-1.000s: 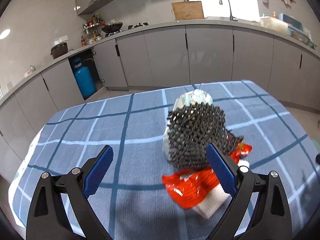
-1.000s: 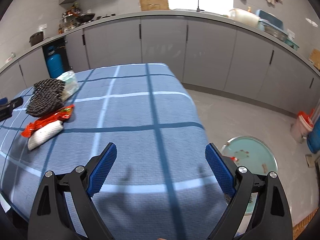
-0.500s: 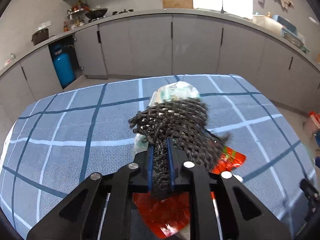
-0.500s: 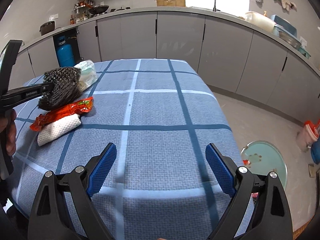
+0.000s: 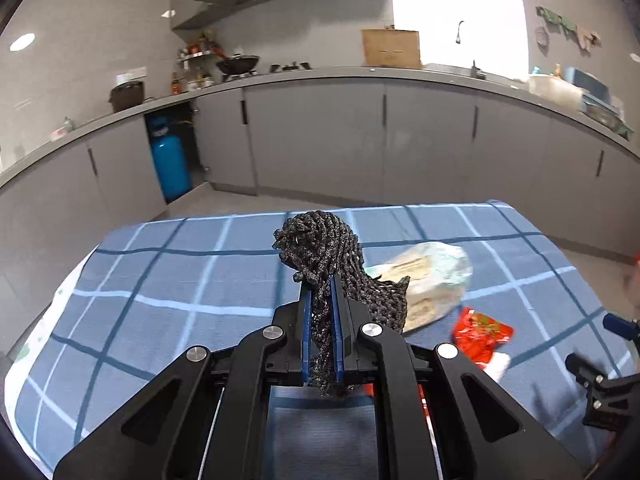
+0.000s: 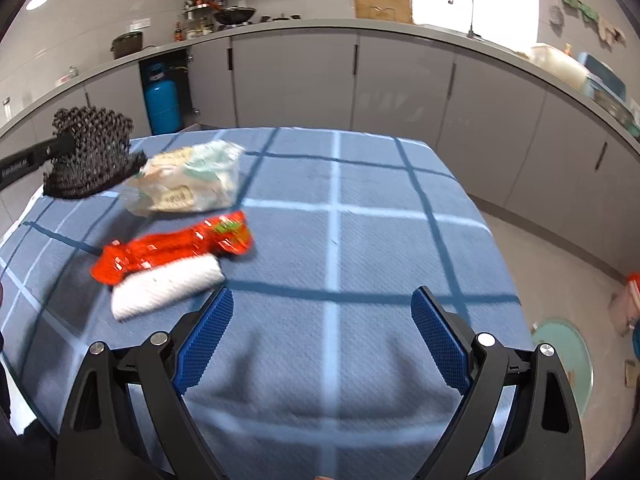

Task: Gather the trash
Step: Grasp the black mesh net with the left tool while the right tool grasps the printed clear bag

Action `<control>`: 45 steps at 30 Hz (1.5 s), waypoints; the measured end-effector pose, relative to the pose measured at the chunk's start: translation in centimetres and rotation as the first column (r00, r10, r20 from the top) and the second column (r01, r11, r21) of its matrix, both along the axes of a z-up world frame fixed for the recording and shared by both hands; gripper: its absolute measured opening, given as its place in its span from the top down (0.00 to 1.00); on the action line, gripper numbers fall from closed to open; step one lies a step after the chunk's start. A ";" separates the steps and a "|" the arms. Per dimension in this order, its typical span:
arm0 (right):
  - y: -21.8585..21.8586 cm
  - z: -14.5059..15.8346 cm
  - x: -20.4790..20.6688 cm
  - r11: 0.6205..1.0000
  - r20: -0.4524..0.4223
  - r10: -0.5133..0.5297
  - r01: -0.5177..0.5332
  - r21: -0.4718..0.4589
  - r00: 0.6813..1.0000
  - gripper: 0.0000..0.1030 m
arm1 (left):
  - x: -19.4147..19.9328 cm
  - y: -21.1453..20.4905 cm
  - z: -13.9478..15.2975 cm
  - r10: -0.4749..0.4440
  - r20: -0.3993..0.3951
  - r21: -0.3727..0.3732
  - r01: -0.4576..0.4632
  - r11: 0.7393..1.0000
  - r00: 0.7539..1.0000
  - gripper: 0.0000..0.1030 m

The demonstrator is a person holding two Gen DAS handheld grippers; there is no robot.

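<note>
Your net (image 5: 320, 264) hides part of the bag (image 5: 432, 280); the wrapper (image 6: 172, 248) blurs; your left gripper (image 6: 28, 160) is cut off.

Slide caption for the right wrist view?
Open right tongs approach red wrapper while left tongs lift black mesh.

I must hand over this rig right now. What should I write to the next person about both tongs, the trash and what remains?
Left tongs: shut on the black net, held above the table.
Right tongs: open, empty, over bare tablecloth.
On the table: pale plastic bag, red wrapper, white paper roll against the wrapper.
Done: net picked up.
Left: drop the net in a bin (none clearly in view), then collect the other three pieces.
</note>
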State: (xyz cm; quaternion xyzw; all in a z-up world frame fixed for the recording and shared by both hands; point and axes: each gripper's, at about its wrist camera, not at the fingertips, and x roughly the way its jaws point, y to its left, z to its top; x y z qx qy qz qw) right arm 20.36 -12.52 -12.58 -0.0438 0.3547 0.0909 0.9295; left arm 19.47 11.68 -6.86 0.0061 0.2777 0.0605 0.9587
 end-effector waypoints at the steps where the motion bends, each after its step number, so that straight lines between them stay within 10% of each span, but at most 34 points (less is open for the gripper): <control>1: 0.6 0.3 0.4 1.000 0.006 0.014 -0.014 0.003 1.000 0.13 | 0.0 0.5 0.0 0.012 0.001 -0.001 -0.012 1.000 1.000 0.91; 12: 8.0 2.2 7.7 0.990 0.021 0.129 -0.130 0.050 0.991 0.13 | 1.0 5.2 -1.2 0.163 0.014 0.034 -0.164 0.986 0.986 0.91; 22: 10.9 -0.9 15.7 0.990 -0.142 0.071 -0.053 0.131 0.987 0.15 | 2.9 6.6 -2.5 0.205 0.017 0.027 -0.205 0.978 0.979 0.91; 24: 11.0 -2.2 16.1 0.982 -0.204 0.110 -0.074 0.176 0.973 0.44 | 3.0 6.6 -2.8 0.197 0.009 0.020 -0.197 0.980 0.980 0.91; 30: 11.3 -1.4 14.8 0.977 -0.159 0.145 -0.116 0.181 0.977 0.75 | 3.0 6.3 -2.8 0.184 0.003 0.017 -0.184 0.983 0.983 0.91; 45: 5.7 3.4 10.2 0.976 -0.013 0.079 -0.075 0.203 0.997 0.80 | 1.9 0.9 0.5 0.088 0.057 0.053 -0.091 0.994 0.995 0.91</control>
